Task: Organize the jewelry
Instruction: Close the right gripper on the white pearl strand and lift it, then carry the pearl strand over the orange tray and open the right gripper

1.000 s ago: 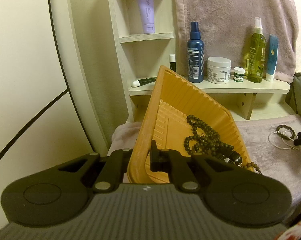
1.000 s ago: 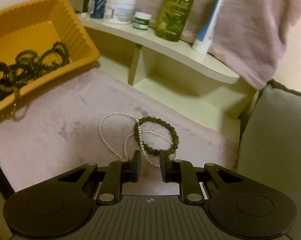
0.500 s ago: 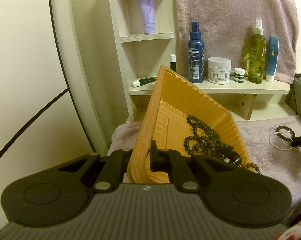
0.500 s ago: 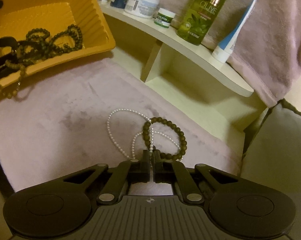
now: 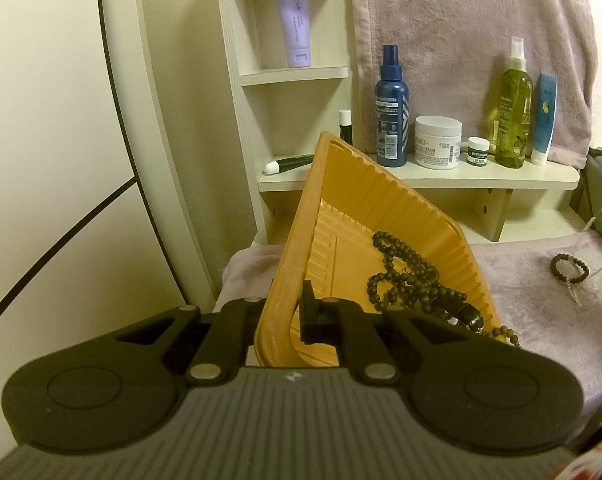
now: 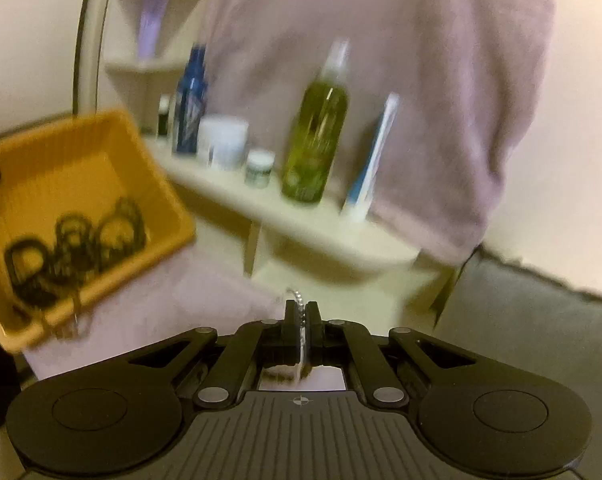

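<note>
Dark bead strands [image 5: 411, 276] lie in the orange tray [image 5: 365, 184] (left tool [image 5: 287, 316] clamps its rim); right tool [image 6: 301, 320] pinches the pearl strand [image 6: 300, 334], dark bracelet [image 5: 569, 269] left

Left gripper [image 5: 287, 312]: jaws clamped on rim of tilted ribbed orange plastic tray [image 5: 365, 200]
Tray contents: dark wooden bead strands [image 5: 405, 276]
Mauve cloth [image 5: 533, 292]: dark bead bracelet [image 5: 569, 268] lying apart
</note>
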A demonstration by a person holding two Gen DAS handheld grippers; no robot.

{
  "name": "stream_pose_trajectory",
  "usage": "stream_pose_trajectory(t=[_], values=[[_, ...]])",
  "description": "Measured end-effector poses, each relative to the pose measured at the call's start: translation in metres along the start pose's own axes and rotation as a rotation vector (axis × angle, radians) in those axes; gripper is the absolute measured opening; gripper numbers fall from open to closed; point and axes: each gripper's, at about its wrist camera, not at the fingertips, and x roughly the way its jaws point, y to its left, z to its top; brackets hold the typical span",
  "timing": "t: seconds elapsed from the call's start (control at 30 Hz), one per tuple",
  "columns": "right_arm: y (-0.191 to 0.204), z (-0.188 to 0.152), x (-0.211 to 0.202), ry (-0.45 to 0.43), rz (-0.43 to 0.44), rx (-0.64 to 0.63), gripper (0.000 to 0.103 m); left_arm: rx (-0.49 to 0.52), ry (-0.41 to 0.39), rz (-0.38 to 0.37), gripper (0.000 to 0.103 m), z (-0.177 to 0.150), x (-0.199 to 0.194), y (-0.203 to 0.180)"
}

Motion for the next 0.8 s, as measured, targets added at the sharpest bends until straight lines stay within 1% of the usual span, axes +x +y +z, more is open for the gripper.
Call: stream_pose_trajectory(t=[0.17, 0.37, 0.63, 0.8], values=[[-0.006, 0.028, -0.026, -0.067, -0.011, 0.023, 0.002, -0.002, -0.001, -0.002, 0.006, 0.000, 0.000, 0.000], [-0.003, 0.046, -0.041, -0.106, 0.000, 0.005, 0.002, -0.004, -0.002, -0.005, 0.006, 0.000, 0.000, 0.000], [0.011, 0.073, -0.055, -0.161, 0.038, -0.038, 0.002, -0.007, -0.002, -0.006, 0.006, 0.000, 0.000, 0.000], [0.022, 0.091, -0.060, -0.193, 0.079, -0.055, 0.002, -0.010, -0.002, -0.009, 0.006, 0.000, 0.000, 0.000]])
